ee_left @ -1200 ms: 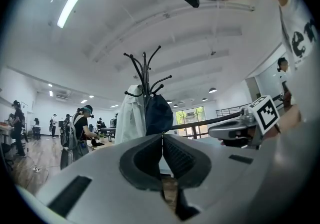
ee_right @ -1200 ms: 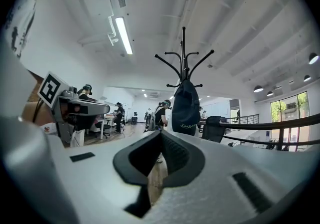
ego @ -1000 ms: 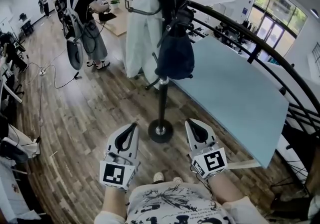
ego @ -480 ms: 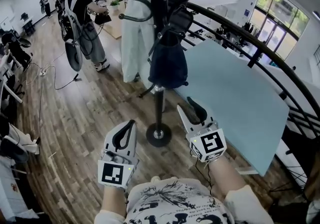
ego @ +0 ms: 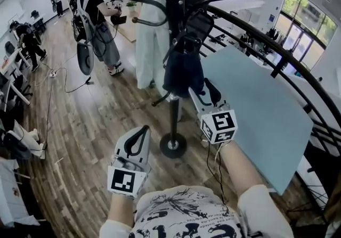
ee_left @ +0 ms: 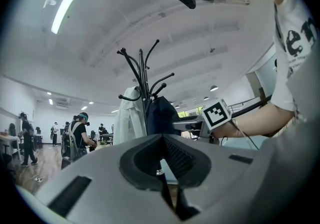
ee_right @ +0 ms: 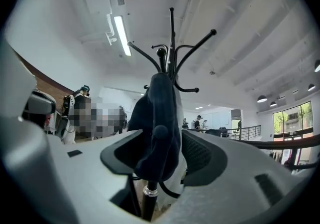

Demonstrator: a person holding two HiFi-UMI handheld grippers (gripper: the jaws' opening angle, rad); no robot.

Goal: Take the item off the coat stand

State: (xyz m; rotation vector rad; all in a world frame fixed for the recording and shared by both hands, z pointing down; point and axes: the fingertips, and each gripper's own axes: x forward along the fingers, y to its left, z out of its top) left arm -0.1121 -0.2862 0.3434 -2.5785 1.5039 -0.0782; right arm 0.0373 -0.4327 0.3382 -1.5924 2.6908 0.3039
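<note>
One pale blue table top (ego: 256, 98) spreads to the right of the right gripper (ego: 200, 87) and is the biggest thing here. One black coat stand (ego: 173, 120) rises just ahead of both grippers, and its round base sits on the wood floor between them. Two things hang on it. One long white coat (ego: 151, 34) is on the far side, up and to the left of the right gripper. One dark navy bag (ego: 184, 69) hangs from a hook straight in front of that gripper. The right gripper is raised to the bag's lower part. Its jaws are opening, with the bag between them but not pinched. The left gripper (ego: 143, 130) sits lower and nearer the person, well short of the bag, with its jaws closed together on nothing.
</note>
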